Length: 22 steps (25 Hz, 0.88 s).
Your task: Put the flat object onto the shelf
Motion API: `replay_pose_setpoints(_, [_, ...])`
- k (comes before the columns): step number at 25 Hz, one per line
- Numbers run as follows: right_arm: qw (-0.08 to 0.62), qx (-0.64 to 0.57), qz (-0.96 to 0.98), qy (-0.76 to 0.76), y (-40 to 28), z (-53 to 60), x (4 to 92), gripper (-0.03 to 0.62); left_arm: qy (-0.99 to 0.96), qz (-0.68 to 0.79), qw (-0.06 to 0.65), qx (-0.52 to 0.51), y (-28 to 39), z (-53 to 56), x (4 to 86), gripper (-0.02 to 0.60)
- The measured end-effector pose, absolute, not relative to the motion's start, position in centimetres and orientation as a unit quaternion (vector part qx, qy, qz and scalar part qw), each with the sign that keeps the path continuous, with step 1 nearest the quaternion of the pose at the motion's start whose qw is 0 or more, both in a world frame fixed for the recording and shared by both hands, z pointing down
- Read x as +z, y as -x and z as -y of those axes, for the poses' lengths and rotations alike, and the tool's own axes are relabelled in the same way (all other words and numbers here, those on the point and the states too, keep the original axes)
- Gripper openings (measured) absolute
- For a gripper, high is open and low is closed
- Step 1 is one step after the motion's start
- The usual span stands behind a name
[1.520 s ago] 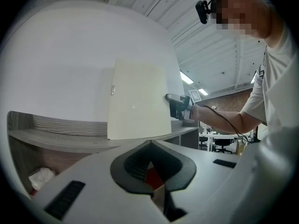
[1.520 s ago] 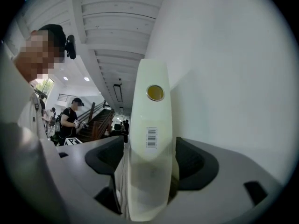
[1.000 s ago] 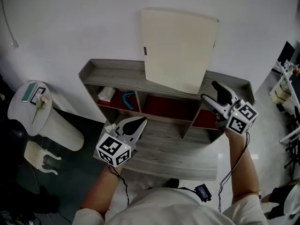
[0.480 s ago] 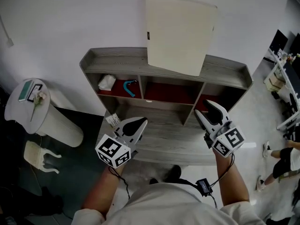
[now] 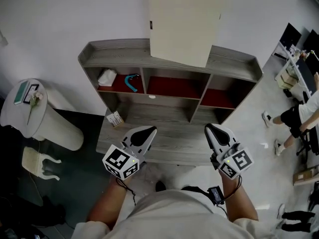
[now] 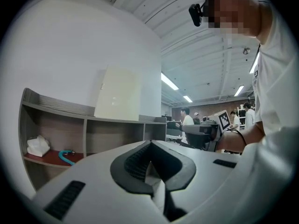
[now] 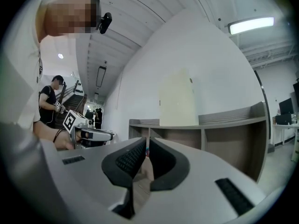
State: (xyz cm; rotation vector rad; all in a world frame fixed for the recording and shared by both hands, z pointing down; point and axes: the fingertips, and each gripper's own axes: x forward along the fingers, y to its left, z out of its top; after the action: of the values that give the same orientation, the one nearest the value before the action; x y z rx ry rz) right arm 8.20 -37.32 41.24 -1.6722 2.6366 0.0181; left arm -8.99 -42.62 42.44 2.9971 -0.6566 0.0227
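Observation:
The flat object, a cream board (image 5: 184,24), stands upright on the top ledge of the grey wooden shelf (image 5: 104,51) and leans on the white wall; it also shows as the board (image 6: 117,94) and the board (image 7: 178,99). Both grippers hover over the shelf's front edge, well below the board and touching nothing. My left gripper (image 5: 147,130) is shut and empty, its left gripper tips (image 6: 150,143) meeting. My right gripper (image 5: 212,128) is closing, and the right gripper tips (image 7: 146,143) stand almost together with nothing between them.
A white crumpled cloth (image 5: 106,76) and a teal hook (image 5: 130,81) lie in the left red-lined compartment. A small labelled tag (image 5: 115,118) sits on the lower board. A round white stand (image 5: 30,103) is at the left; people (image 5: 299,113) are at the right.
My right gripper drew back from the shelf's top right corner to its front edge and its jaws closed. The left gripper stayed in place. The board remains on top.

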Motion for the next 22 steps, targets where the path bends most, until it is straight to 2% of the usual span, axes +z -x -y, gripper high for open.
replay_pose_setpoints(4, [0.005, 0.009, -0.846, 0.533, -9.0, 35.2, 41.8, 0.021, -0.975, 0.217, 0.037, 0.012, 7.4, 40.9, 42.9, 0.014])
replay_pose_setpoints(22, [-0.009, 0.009, -0.886, 0.464, -16.7, 22.5, 42.7, 0.02, -0.96, 0.277, 0.041, 0.006, -1.6, 27.9, 43.2, 0.014])
